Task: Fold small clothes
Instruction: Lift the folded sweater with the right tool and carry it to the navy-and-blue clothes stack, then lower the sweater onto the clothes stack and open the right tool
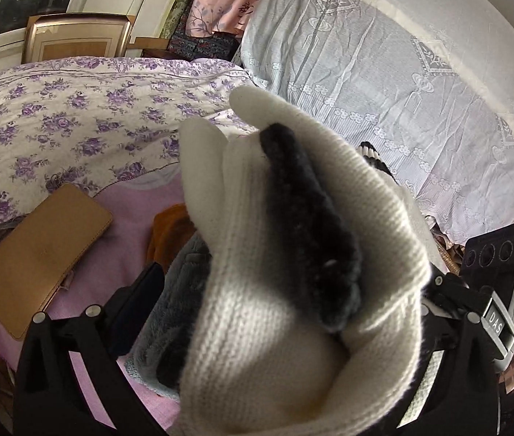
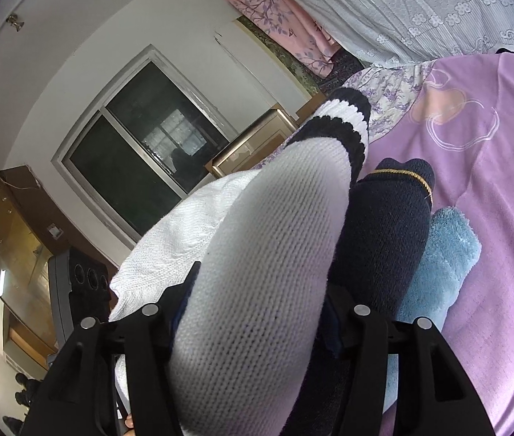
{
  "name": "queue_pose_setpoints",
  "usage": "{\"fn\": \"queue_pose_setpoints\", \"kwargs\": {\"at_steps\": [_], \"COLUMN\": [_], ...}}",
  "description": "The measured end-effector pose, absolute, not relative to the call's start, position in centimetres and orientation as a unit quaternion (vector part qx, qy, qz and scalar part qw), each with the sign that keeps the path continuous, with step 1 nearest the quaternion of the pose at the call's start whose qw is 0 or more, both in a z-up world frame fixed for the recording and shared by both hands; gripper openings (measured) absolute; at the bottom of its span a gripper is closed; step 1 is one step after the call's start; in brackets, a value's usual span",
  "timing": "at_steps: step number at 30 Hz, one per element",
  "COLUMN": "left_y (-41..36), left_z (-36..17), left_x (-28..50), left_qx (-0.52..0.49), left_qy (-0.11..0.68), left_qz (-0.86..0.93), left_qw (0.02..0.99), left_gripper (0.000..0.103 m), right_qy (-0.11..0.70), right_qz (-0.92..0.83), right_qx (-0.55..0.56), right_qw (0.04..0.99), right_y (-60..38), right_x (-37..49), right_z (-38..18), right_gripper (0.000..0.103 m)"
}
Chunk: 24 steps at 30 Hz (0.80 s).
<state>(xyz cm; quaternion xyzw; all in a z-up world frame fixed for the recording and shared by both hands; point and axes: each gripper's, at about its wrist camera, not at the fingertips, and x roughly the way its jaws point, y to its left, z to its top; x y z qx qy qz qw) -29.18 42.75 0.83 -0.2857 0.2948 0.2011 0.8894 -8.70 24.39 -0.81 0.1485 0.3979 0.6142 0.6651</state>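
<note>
Draping the right gripper (image 2: 257, 312), a ribbed-knit white sock (image 2: 257, 254).

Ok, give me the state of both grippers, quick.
Left gripper: open, with the cream knit sock lying between its fingers.
Right gripper: closed on the white striped sock.

White walls (image 2: 86, 29) frame a dark sliding window (image 2: 140, 145) at the right wrist view's centre left, a glass-fronted wooden cabinet (image 2: 17, 239) (reflecting light) lower left; a lace curtain (image 1: 384, 83) fills the left wrist view's upper right, above a lilac-sheeted bed (image 2: 493, 218)
</note>
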Motion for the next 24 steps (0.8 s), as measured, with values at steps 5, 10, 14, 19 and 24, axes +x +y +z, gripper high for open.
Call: {"fn": "queue_pose_setpoints", "kwargs": {"at_steps": [5, 10, 14, 19, 24], "left_y": [40.7, 38.6, 38.9, 38.1, 37.2], "left_z": [2.4, 5.2, 5.1, 5.3, 5.6], "left_x": [-29.6, -31.5, -31.5, -31.3, -31.1], "left_qx": [-0.252, -0.168, -0.161, -0.138, -0.113], "left_qy": [0.291, 0.263, 0.275, 0.277, 0.280], "left_qz": [0.239, 0.344, 0.355, 0.371, 0.391], "left_qw": [0.891, 0.886, 0.879, 0.876, 0.869], "left_gripper": [0.099, 0.099, 0.099, 0.099, 0.099], "right_qy": [0.397, 0.315, 0.310, 0.314, 0.297], "right_qz": [0.602, 0.570, 0.561, 0.555, 0.546], "right_qx": [0.152, 0.097, 0.074, 0.073, 0.047], "right_qw": [0.676, 0.752, 0.764, 0.767, 0.782], "right_y": [23.2, 21.0, 21.1, 20.6, 19.8], "right_x": [-9.4, -11.9, -11.9, -11.7, -12.8], "right_z": [0.1, 2.8, 3.1, 3.2, 4.1], "right_gripper": [0.064, 0.083, 0.086, 0.087, 0.092]}}
